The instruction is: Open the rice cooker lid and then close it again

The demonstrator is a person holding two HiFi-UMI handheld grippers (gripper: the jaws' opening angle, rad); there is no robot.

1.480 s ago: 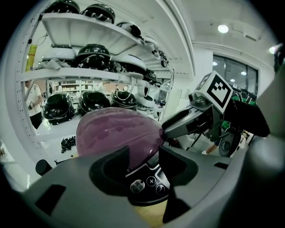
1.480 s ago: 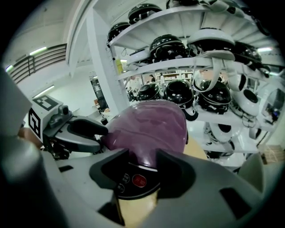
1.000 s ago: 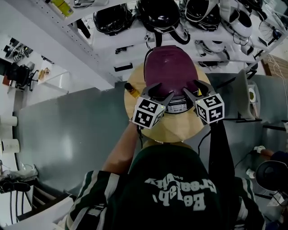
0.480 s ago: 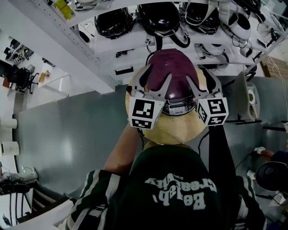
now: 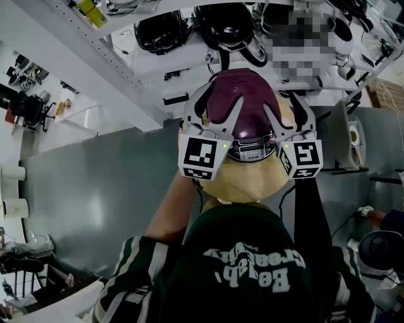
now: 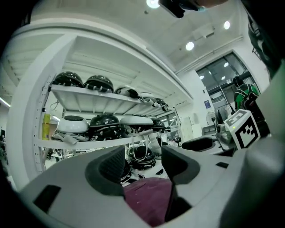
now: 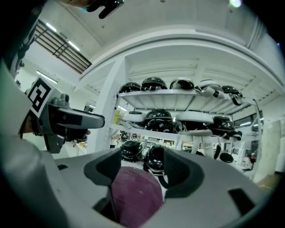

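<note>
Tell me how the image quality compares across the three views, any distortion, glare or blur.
Head view: evenly lit and sharp. Left gripper view: heavy fisheye bows the shelf, ceiling lights glare, corners go black. Right gripper view: same bowing and dark corners; the maroon lid looks soft.

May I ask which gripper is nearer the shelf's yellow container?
Left. The left gripper is beside the rice cooker lid, toward the yellow container; the right gripper, jaws opening around the lid, is beyond it.
</note>
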